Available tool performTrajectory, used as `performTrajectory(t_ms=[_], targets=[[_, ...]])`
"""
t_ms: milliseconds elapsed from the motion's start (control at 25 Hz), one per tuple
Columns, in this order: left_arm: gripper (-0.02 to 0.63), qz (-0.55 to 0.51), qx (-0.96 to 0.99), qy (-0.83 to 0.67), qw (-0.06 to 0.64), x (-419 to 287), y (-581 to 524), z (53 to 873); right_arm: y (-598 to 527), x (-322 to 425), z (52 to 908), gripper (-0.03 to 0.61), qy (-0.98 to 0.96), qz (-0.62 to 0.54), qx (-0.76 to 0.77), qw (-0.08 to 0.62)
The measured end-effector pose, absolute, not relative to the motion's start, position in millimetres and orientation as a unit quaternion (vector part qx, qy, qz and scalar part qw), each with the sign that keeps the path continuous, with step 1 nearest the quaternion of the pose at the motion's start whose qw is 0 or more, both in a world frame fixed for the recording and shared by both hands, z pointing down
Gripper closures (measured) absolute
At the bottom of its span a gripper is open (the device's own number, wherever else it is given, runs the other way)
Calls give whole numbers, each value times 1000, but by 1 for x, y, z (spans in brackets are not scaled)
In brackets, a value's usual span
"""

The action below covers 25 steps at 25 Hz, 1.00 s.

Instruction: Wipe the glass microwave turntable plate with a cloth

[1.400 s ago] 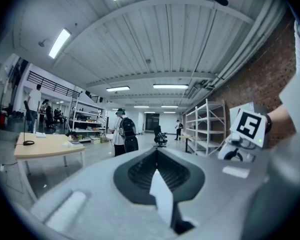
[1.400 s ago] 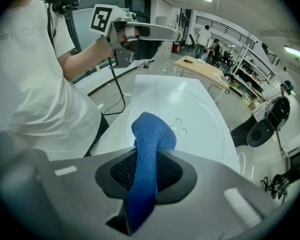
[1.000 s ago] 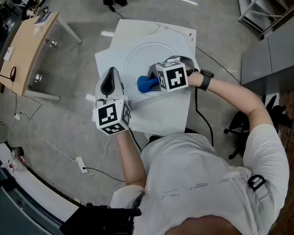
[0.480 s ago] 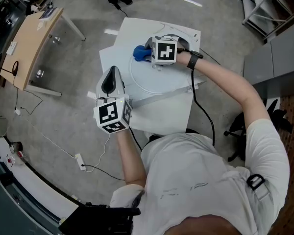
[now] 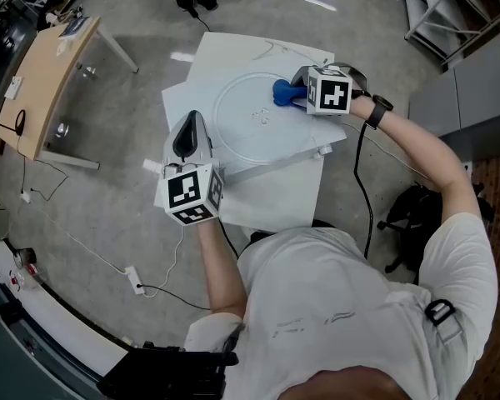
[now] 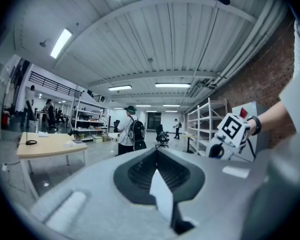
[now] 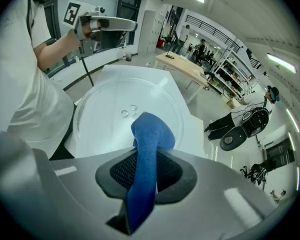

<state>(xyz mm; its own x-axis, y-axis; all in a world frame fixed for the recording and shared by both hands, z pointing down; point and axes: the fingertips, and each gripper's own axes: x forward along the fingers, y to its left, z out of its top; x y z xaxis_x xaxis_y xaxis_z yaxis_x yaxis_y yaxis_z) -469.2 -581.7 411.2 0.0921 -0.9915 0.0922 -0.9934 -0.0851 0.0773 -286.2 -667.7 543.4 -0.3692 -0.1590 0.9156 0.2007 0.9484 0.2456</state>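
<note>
The round glass turntable plate (image 5: 254, 123) lies flat on a white table (image 5: 271, 194). My right gripper (image 5: 293, 92) is over the plate's far right rim, shut on a blue cloth (image 5: 283, 91) that presses on the glass. In the right gripper view the cloth (image 7: 146, 154) runs out between the jaws onto the plate (image 7: 110, 109), which carries a few water drops (image 7: 129, 110). My left gripper (image 5: 191, 122) hovers at the table's left edge, beside the plate and off it. In the left gripper view it (image 6: 157, 159) points out into the room, shut, with nothing in it.
A wooden desk (image 5: 50, 73) stands to the left on the grey floor. Cables and a power strip (image 5: 137, 280) lie near my feet. A black chair (image 5: 408, 211) is at the right, metal shelving (image 5: 442, 7) at top right. People stand far off in the hall (image 6: 130, 134).
My right gripper has swept the blue cloth round the plate, from the near edge to the far left and now to the far right rim. The left gripper has stayed put.
</note>
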Motion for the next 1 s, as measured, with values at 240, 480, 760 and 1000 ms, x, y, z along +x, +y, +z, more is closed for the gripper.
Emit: performTrajectory(t_ms=[240, 480, 760, 1000], targets=[[612, 13, 746, -663, 61, -455, -585, 413, -609, -272, 542, 506, -813, -152, -69, 558], [612, 17, 742, -667, 62, -460, -584, 412, -563, -295, 538, 506, -814, -174, -122, 541], [612, 17, 735, -675, 63, -468, -580, 413, -536, -353, 536, 506, -825, -199, -165, 503], [612, 13, 724, -687, 62, -481, -572, 411, -556, -395, 531, 506, -845, -197, -145, 475]])
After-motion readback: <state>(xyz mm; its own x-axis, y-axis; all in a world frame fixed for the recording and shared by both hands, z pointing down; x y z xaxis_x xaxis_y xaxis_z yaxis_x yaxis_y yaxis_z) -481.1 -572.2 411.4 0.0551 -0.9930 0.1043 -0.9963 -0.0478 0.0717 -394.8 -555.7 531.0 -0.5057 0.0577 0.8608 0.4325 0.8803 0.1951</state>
